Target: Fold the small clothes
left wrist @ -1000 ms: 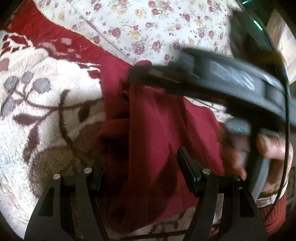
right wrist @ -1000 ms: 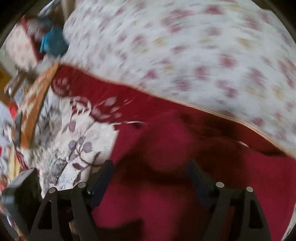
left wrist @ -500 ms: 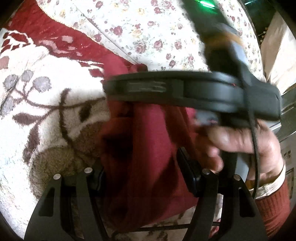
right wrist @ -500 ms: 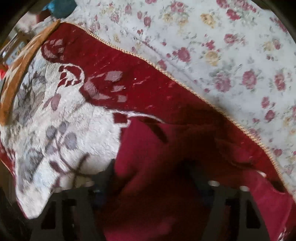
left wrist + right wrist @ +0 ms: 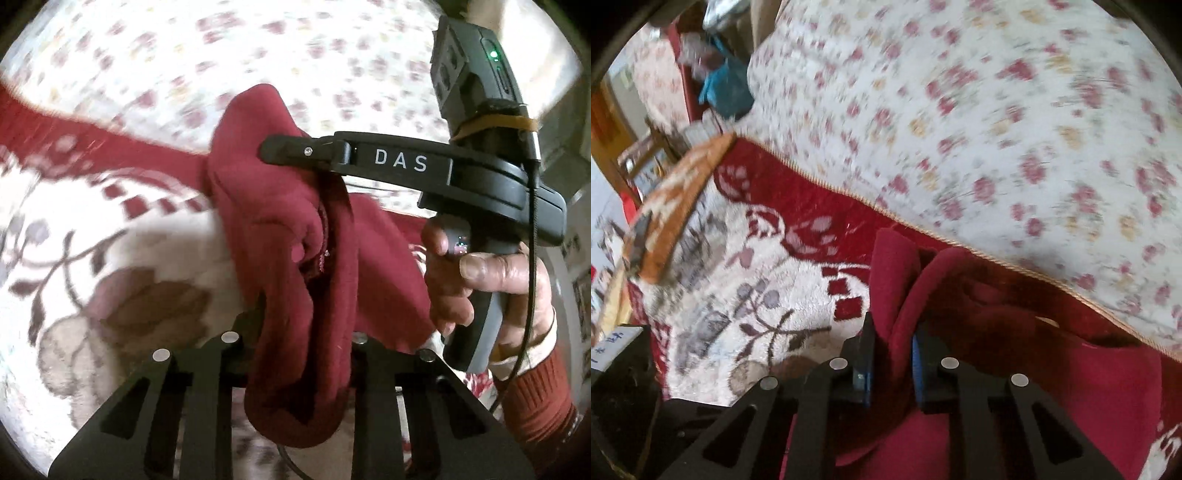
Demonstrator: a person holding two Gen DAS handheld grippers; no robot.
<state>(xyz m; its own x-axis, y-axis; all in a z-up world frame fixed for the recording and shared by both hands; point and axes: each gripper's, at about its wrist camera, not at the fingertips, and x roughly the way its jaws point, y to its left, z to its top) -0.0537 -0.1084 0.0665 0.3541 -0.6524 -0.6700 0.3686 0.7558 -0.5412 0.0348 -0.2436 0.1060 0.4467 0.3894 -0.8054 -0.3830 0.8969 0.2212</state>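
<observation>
Both sets of jaws have just been closing on the dark red garment [image 5: 295, 258], now bunched and lifted off the blanket where it lay flat a second ago. The left gripper [image 5: 295, 328] pinches a thick fold; at two o'clock the right gripper [image 5: 892, 354], held by a hand [image 5: 491, 280], clamps another ridge. Beyond lie the cream-and-red blanket [image 5: 746, 302] and flowered sheet [image 5: 960, 110].

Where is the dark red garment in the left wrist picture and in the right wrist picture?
Left wrist: dark red garment bunched at centre, running down between the near claw's fingers.
Right wrist: dark red garment at lower centre and right, a fold pinched between the fingers.
Shared landmark: flowered sheet across the top.
</observation>
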